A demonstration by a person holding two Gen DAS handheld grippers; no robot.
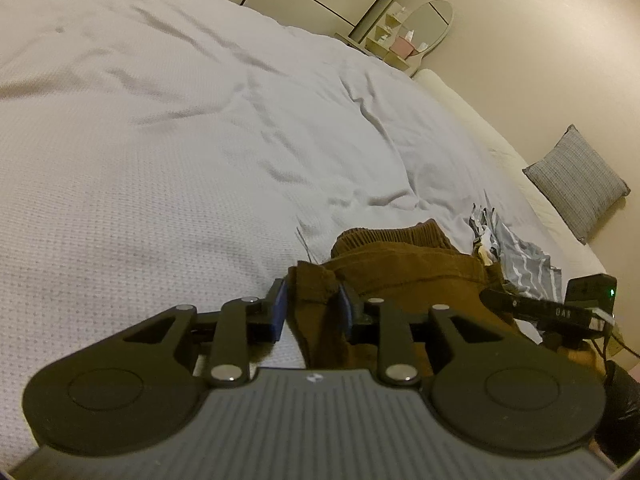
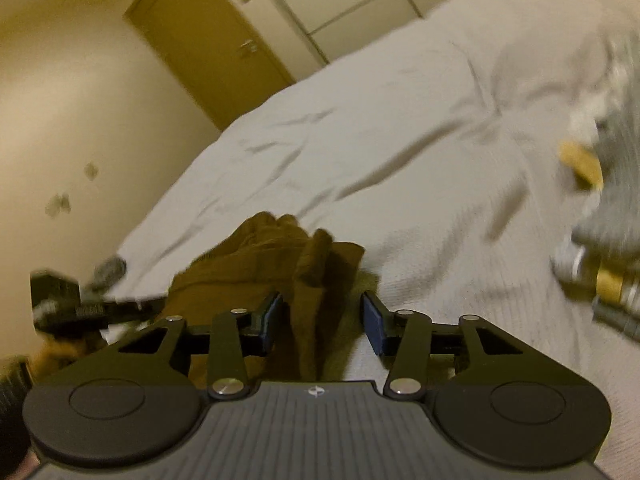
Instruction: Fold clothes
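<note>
A brown corduroy garment (image 1: 404, 272) lies bunched on the white bedcover (image 1: 180, 140), its elastic waistband on the far side. My left gripper (image 1: 312, 304) is shut on a fold at the garment's near left edge, and the cloth fills the gap between the blue pads (image 1: 280, 304). In the right wrist view the same brown garment (image 2: 248, 256) lies ahead. My right gripper (image 2: 322, 316) stands open around a hanging fold of it, and the right pad (image 2: 374, 320) is just clear of the cloth. Each gripper shows at the edge of the other's view, blurred.
A grey striped garment (image 1: 520, 256) lies crumpled just right of the brown one, and shows as a blurred pile (image 2: 612, 200) in the right wrist view. A checked cushion (image 1: 576, 184) leans on the wall. A mirror (image 1: 428, 28) and a door (image 2: 208, 40) stand beyond the bed.
</note>
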